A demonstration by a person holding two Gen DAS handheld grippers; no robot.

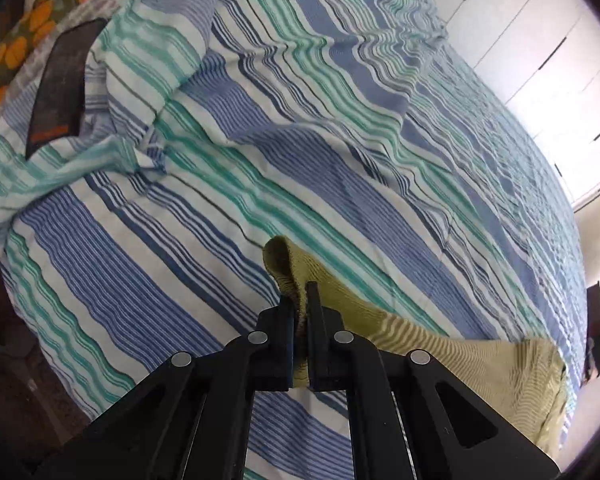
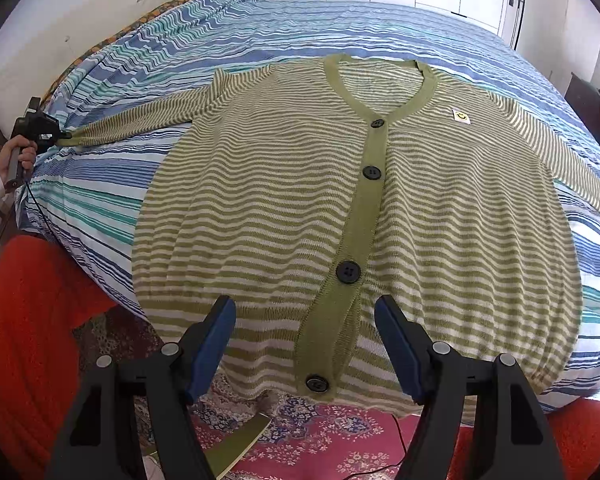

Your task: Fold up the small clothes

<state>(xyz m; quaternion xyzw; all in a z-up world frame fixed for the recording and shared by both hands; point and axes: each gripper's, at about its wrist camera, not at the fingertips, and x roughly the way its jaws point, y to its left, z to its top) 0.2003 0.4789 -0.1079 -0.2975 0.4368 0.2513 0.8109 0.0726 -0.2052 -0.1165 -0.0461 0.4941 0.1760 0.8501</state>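
Cardigan (image 2: 284,208) lies face up, spread flat on the bed (image 2: 100,208), neckline toward the far side, hem toward the near edge and hanging slightly over it. Green and cream stripes, solid green button band (image 2: 360,220) running down the middle, four dark buttons visible, all done up. Small yellow smiley patch (image 2: 461,115) on the chest, beside the neckline.

Left tongs (image 1: 301,304): clamped on the green cuff (image 1: 286,268) of one sleeve. Cuff fabric bunches up between the two black fingers and folds over above them. In the right wrist view the same left tongs (image 2: 62,135) sit at the far left side of the bed with the sleeve (image 2: 140,120) pulled out straight from the shoulder, lifted just off the bedding. The person's hand (image 2: 20,158) is on the grip.

Right tongs (image 2: 305,320): spread wide, gripping nothing. Blue-padded fingers (image 2: 216,340) hang above the hem, one on either side of the bottom of the button band. Can't tell if they touch the knit.

Other sleeve runs off the right side of frame, end not visible.

Bedding is a blue, teal and white striped cover (image 1: 180,240), rumpled near the head end. Dark flat object (image 1: 60,84) lies on the rumpled part, well apart from the cardigan. Patterned red rug (image 2: 320,428) on the floor below the bed edge.
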